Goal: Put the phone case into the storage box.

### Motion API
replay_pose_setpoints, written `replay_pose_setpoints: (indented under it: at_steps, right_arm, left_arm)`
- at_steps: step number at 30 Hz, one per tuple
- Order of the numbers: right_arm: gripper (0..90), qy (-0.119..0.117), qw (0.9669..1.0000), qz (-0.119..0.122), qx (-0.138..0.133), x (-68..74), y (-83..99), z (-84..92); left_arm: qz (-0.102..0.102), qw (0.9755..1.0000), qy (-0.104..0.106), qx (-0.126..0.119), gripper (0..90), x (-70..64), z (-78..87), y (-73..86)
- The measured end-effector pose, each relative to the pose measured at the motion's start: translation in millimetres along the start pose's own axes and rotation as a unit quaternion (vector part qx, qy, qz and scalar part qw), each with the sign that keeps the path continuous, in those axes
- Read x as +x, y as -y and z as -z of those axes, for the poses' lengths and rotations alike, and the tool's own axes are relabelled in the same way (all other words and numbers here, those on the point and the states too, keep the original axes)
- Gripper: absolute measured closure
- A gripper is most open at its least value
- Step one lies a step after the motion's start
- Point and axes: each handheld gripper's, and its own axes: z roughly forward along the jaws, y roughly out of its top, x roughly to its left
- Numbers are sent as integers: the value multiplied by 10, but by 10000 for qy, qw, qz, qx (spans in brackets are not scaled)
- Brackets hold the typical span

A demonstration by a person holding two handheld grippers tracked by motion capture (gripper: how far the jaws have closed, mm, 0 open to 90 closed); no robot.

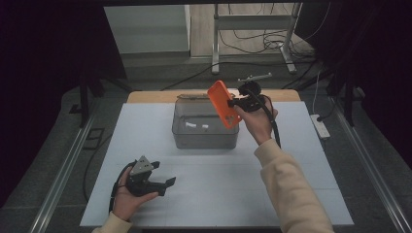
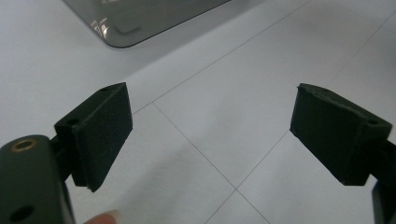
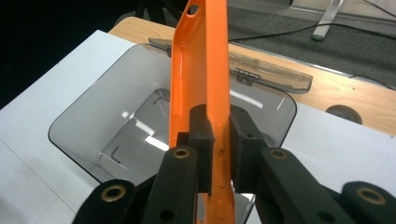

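Observation:
An orange phone case [image 1: 223, 103] hangs in the air above the right side of a clear grey plastic box [image 1: 182, 138]. My right gripper [image 1: 235, 103] is shut on the case's edge; in the right gripper view both pads [image 3: 201, 140] press on the orange case [image 3: 201, 70], which stands upright over the open box [image 3: 74, 126]. My left gripper [image 1: 163, 178] rests low at the front left of the white mat, held in a hand. Its jaws stand wide open, with its pads [image 2: 100, 133] far apart over bare mat and nothing between them.
The box's lid [image 3: 275, 74] is folded back behind it, over the wooden table edge [image 1: 145, 96]. Small white bits [image 1: 194, 126] lie inside the box. A power strip [image 1: 320, 126] lies on the floor at the right. Metal stand legs and cables are behind the table.

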Motion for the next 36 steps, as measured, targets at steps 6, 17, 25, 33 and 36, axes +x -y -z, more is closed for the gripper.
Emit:
replay_pose_setpoints:
  at_steps: [6, 17, 25, 33, 36]
  right_arm:
    - [811, 65, 10000, 28, 24, 29, -2, -27]
    - [810, 244, 9996, 35, 111, 40, 3, -88]
    - [810, 336, 9993, -31, 150, 27, 12, -127]
    - [810, 431, 9988, -79, 196, 27, 23, -174]
    - [810, 469, 9985, -133, 230, 18, 32, -200]
  left_arm:
    - [-11, 10000, 0, 14, 132, -1, -9, 0]
    - [-14, 10000, 13, 0, 132, -1, -3, -2]
    - [-23, 10000, 29, -5, 132, -4, -1, -2]
    - [-30, 10000, 33, -8, 132, 0, 2, -2]
    - [-34, 10000, 37, 1, 132, 0, -1, -1]
